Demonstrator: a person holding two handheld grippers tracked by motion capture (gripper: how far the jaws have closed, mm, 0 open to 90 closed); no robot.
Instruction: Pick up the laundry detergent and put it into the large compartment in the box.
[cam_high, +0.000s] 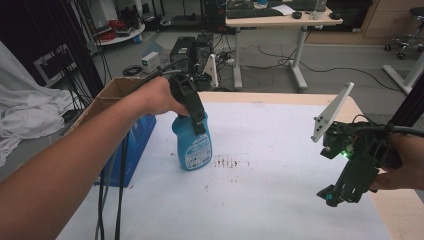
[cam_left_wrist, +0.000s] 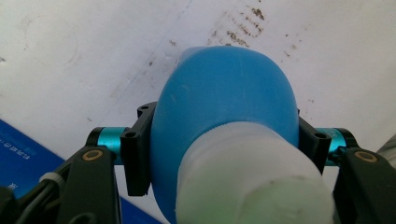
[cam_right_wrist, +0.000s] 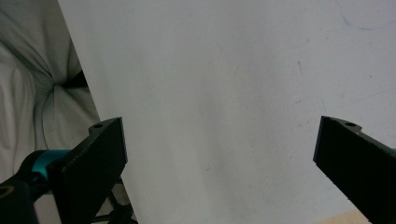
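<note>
My left tongs (cam_high: 200, 122) clamp the blue bottle (cam_high: 192, 145) just below its pale cap (cam_left_wrist: 252, 179), one jaw on each side of the shoulder, which I judge keeps it upright. It stands on the white-covered bench (cam_high: 280, 200), towards the left edge, beside a cardboard box (cam_high: 107, 97). My right tongs (cam_high: 332, 192) hover wide apart and empty near the right edge, probably waiting.

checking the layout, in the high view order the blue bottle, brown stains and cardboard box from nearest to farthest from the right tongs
1. Brown stains: on the white table cover, mid-table, nearest the right tongs.
2. Blue bottle: just left of the stains, clamped in the left tongs.
3. Cardboard box: at the table's far left edge, beyond the bottle.
</note>
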